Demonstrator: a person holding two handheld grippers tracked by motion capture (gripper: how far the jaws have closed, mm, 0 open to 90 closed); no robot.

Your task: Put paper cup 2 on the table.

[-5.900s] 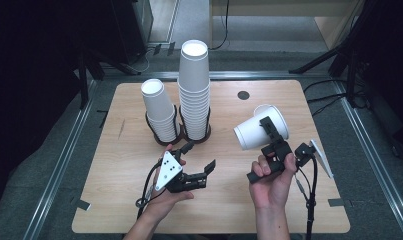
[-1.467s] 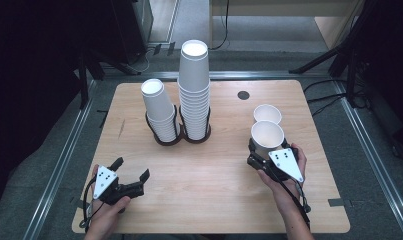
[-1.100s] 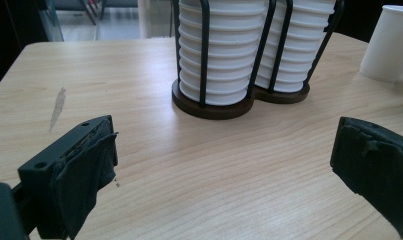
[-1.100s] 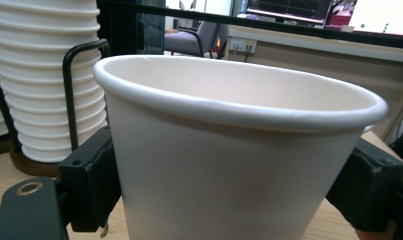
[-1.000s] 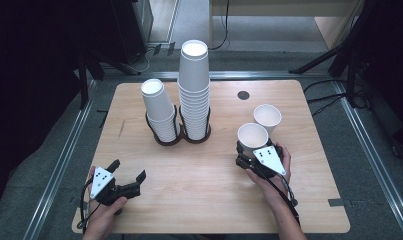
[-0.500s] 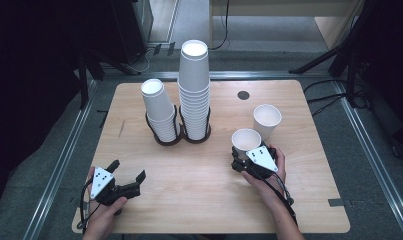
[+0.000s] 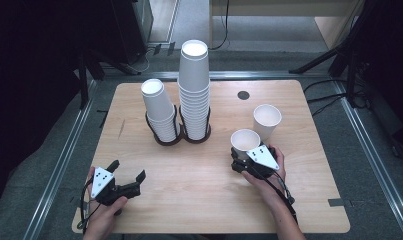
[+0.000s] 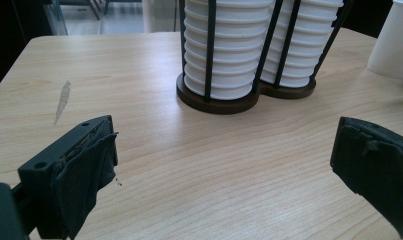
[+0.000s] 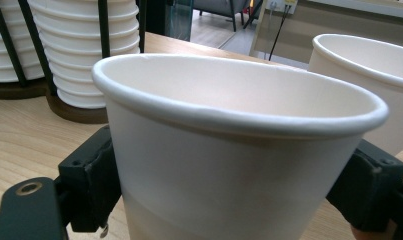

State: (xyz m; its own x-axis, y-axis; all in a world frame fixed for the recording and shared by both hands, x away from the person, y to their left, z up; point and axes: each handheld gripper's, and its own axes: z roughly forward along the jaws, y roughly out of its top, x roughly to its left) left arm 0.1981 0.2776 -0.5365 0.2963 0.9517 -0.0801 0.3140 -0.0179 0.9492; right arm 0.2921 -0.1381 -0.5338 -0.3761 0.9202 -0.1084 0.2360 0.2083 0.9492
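Right tongs [image 7: 242,161] pinch the paper cup [image 7: 245,141] beside the cup rack [image 7: 181,137], left tongs [image 7: 126,181] gaping empty; squeeze harder and it crumples.

a light wooden table [image 7: 189,215] with rounded corners stands on grey carpeted floor [image 7: 64,150]. a small dark round disc [image 7: 243,95] sits in the tabletop near its far edge, and a faint grey smear [image 8: 62,99] marks the wood toward the left side. metal rails [image 7: 59,165] run along the floor on both sides of the table and across behind it. the surroundings to the left and right are dark. black stand legs [image 7: 334,55] slant down at the far right, with cables [image 7: 334,95] trailing on the floor there. beyond the table lies a paler strip of floor [image 7: 189,20] and a light wooden cabinet [image 7: 279,7]. even light falls from above.
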